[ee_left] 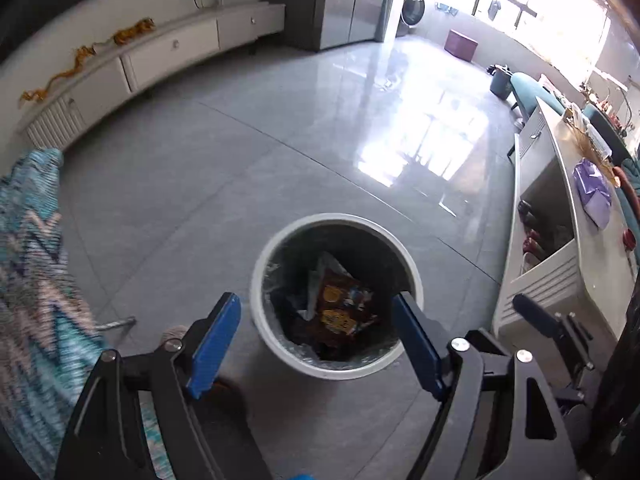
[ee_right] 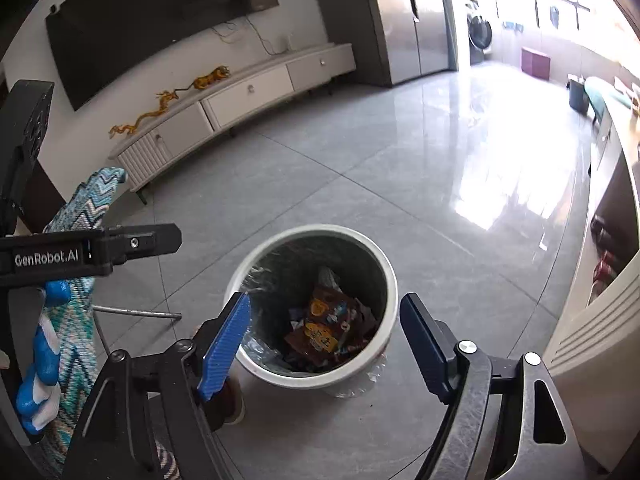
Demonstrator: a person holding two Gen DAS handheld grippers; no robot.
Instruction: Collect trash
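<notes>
Above the white bin on the grey tiled floor, both of my grippers hung with nothing between their fingers.

My left gripper (ee_left: 316, 320) had its blue-padded fingers (ee_left: 216, 340) spread wide, and through the gap I looked down into the trash bin (ee_left: 412, 268), lined with a clear bag. My right gripper (ee_right: 326, 320) was spread just as wide and empty too, pointing at the same bin (ee_right: 390, 280). The trash lay at the bottom: a brown and orange snack wrapper (ee_left: 340, 304) on top of other crumpled scraps. A chair with a teal zigzag cover (ee_right: 86, 208) stood just to the left of the bin, and a low white cabinet (ee_right: 248, 92) ran along the far wall, well apart from it.
</notes>
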